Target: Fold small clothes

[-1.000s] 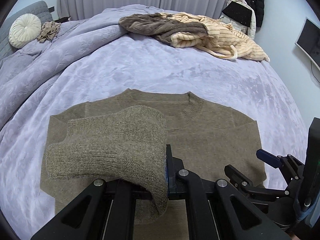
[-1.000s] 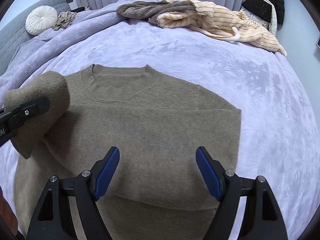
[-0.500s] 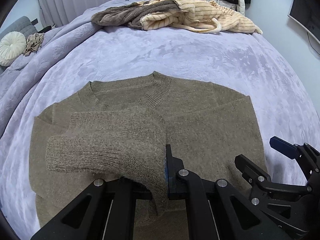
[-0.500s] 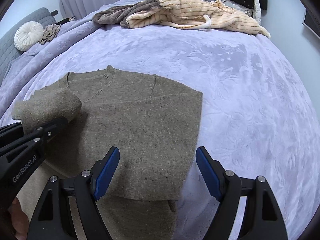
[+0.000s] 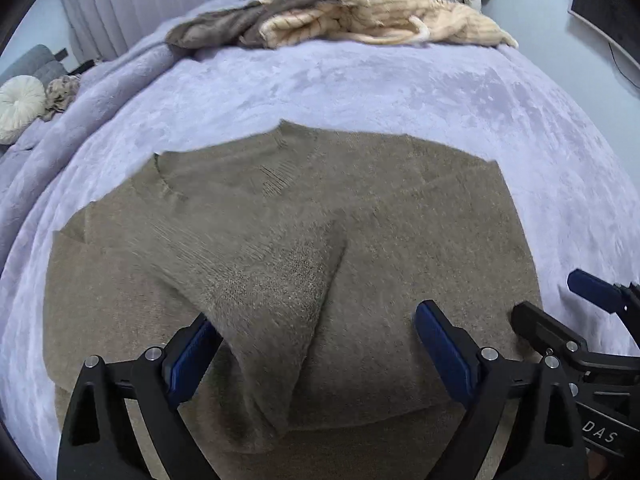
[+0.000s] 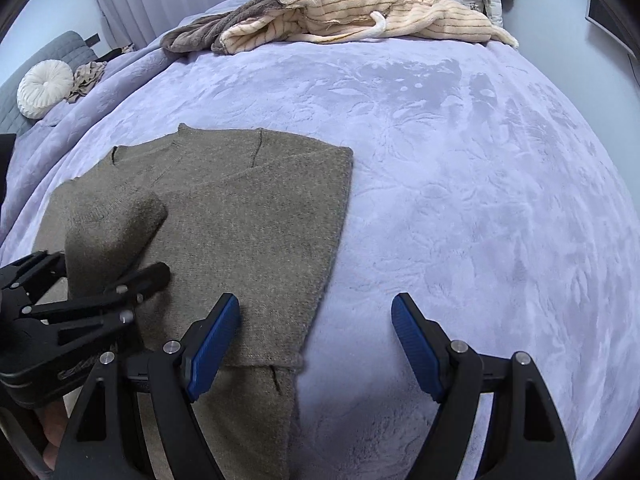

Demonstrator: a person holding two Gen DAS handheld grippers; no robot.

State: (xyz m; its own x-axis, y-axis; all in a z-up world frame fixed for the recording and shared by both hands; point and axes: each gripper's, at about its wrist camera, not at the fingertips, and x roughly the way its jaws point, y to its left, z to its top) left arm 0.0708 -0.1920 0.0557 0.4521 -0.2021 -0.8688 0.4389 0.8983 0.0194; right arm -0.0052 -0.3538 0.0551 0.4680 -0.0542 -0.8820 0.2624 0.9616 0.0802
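— Where's the sweater?
— On the lavender bedspread (image 6: 440,140), near its front edge: olive sweater (image 5: 360,216). My left gripper (image 5: 316,344) is opening, sleeve (image 5: 272,300) dropping between the jaws.
— Next?
— Right gripper (image 6: 316,340), spread and empty, should take the right side.

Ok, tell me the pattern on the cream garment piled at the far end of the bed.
Thin dark stripes on the cream garment; clearest from the right wrist.

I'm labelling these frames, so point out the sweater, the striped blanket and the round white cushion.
sweater (image 6: 256,216): right wrist view, on its flat folded body.
striped blanket (image 6: 360,8): right wrist view, on its cream ribbed middle.
cushion (image 6: 45,87): right wrist view, on its buttoned centre.
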